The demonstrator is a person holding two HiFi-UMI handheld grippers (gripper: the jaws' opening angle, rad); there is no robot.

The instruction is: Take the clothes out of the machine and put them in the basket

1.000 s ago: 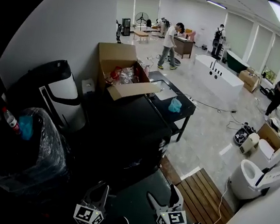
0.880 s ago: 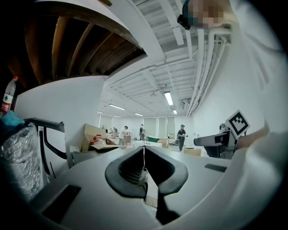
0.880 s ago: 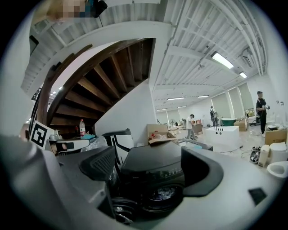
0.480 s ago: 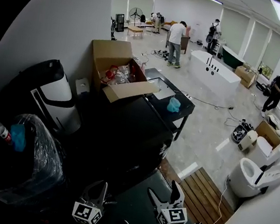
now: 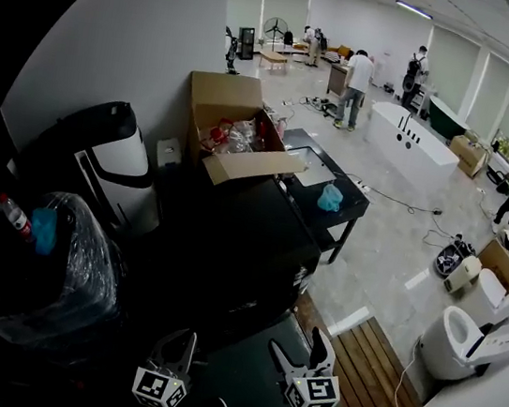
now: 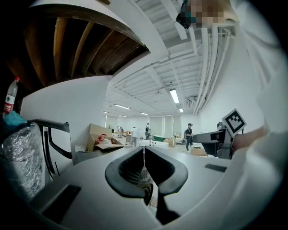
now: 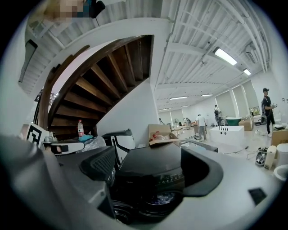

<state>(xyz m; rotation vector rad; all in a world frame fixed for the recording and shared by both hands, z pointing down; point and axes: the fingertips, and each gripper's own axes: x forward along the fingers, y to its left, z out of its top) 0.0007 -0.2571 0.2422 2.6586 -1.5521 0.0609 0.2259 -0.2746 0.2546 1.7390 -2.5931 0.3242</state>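
A black front-loading washing machine stands just ahead of me; its top fills the middle of the head view. In the right gripper view its round door faces me low down, and something pale blue shows behind the glass. No basket shows in any view. My left gripper hovers low in front of the machine, its jaws together with nothing between them. My right gripper is beside it, open and empty, with the machine's front between its fingers.
A plastic-wrapped bundle with a bottle sits at the left. Behind it stands a black-and-white appliance, and an open cardboard box lies beyond the machine. A black side table, wooden decking, toilets and people are at the right and back.
The head view has swung slightly, so the room sits a little further right. Both grippers stay in the same place and state. People at the back have walked on.
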